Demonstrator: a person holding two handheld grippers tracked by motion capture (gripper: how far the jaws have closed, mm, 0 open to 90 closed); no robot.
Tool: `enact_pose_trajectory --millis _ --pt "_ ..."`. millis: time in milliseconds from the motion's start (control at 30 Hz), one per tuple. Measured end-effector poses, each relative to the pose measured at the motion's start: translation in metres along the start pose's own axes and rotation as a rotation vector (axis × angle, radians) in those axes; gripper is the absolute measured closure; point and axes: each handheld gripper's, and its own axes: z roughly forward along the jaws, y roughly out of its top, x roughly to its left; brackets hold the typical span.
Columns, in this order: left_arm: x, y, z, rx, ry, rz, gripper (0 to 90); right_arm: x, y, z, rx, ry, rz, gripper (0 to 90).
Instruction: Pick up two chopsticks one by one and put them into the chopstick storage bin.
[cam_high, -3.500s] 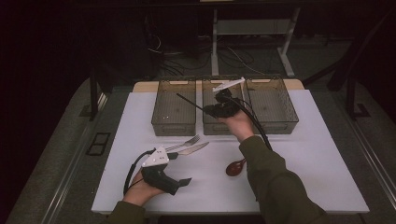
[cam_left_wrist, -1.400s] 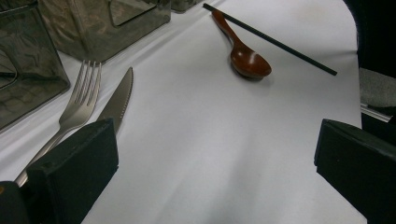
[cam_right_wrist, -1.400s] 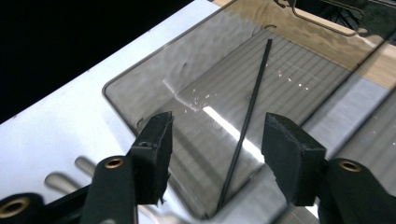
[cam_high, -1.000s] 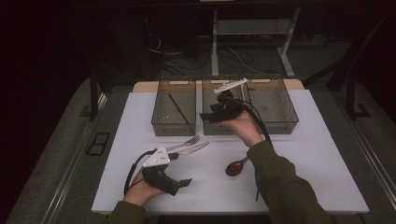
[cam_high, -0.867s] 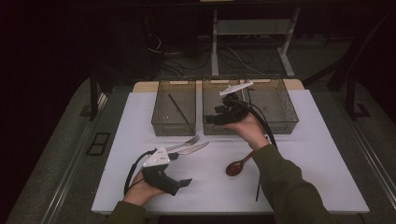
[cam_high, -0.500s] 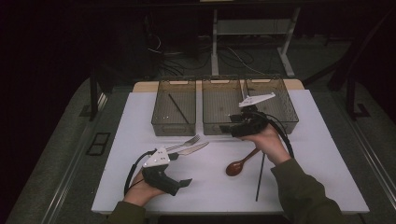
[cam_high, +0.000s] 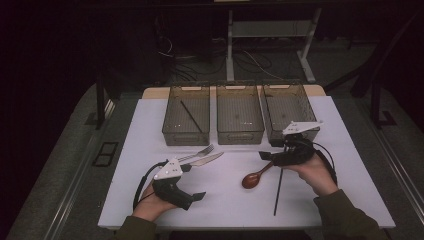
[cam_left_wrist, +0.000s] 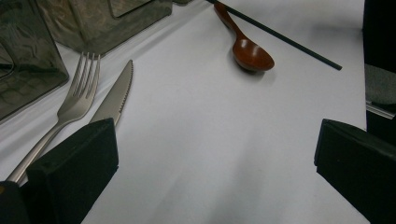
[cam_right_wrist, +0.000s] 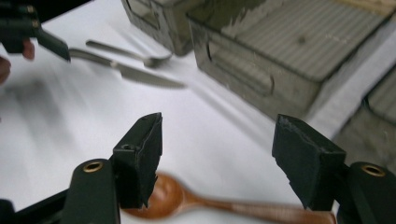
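A brown wooden spoon (cam_high: 252, 179) lies on the white tabletop (cam_high: 230, 195) with a black chopstick (cam_high: 277, 192) beside it. My right gripper (cam_high: 265, 156) hovers open over the spoon's handle end, jaws pointing left. In the right gripper view the spoon (cam_right_wrist: 187, 201) lies below the open right gripper (cam_right_wrist: 217, 158), with nothing between the pads. My left gripper (cam_high: 197, 196) rests open near the front edge. In the left gripper view the open left gripper (cam_left_wrist: 215, 158) faces the fork (cam_left_wrist: 77, 98), the knife (cam_left_wrist: 114, 98) and the spoon (cam_left_wrist: 247, 51).
Three clear bins stand in a row at the back: the left bin (cam_high: 172, 125) holds a black chopstick (cam_high: 191, 117), then the middle bin (cam_high: 240, 136) and the right bin (cam_high: 272, 125). A fork (cam_high: 197, 152) and knife (cam_high: 206, 160) lie by the left gripper.
My right gripper has left the bins, moving right and toward the person, and sunk to just above the spoon's handle. The chopstick near its jaws earlier lies in the left bin. The left gripper stayed put.
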Motion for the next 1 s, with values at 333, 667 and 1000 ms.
enact_pose_trajectory --millis 333,667,1000 --pt "0.0 -0.001 -0.001 0.001 0.001 -0.002 0.0 0.006 -0.04 -0.015 0.064 -0.012 -0.011 46.0" --pt "0.0 -0.001 0.001 0.012 0.0 0.001 0.0 0.025 -0.074 -0.017 0.164 0.04 -0.064 77.7" --pt "-0.001 -0.001 0.001 0.012 0.002 0.003 0.0 0.044 -0.088 -0.014 0.239 0.118 -0.127 89.9"
